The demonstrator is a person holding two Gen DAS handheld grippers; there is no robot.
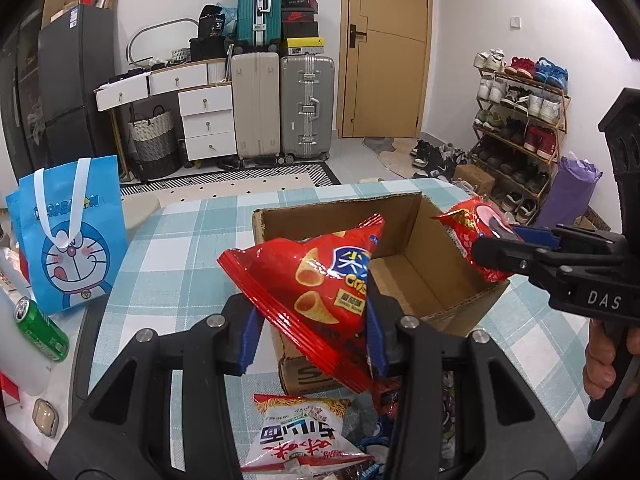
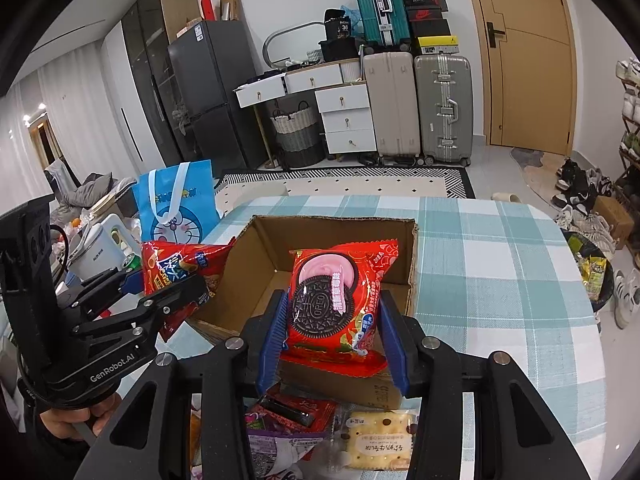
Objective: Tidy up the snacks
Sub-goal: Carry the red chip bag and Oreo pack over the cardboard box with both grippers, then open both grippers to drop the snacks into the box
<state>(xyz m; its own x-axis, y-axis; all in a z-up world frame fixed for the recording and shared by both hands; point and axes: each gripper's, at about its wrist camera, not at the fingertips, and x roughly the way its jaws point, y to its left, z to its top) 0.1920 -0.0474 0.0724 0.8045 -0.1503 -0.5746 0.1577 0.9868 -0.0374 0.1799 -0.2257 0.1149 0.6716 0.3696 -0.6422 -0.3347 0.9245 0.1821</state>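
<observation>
My left gripper (image 1: 312,332) is shut on a red corn-snack bag (image 1: 316,284) and holds it over the near edge of an open cardboard box (image 1: 400,224). My right gripper (image 2: 332,340) is shut on a red Oreo packet (image 2: 336,304) above the box's near wall (image 2: 368,384). The right gripper also shows in the left wrist view (image 1: 504,248) with the Oreo packet (image 1: 468,220). The left gripper shows in the right wrist view (image 2: 164,280) with the corn-snack bag (image 2: 176,260). The box interior (image 2: 320,228) looks bare.
Loose snacks lie before the box: a noodle-snack bag (image 1: 304,432), a cracker pack (image 2: 380,444), purple and red packets (image 2: 288,432). A blue Doraemon bag (image 1: 72,228) and a green can (image 1: 40,328) sit left of the checked tablecloth (image 2: 500,280). Suitcases, drawers and a shoe rack stand behind.
</observation>
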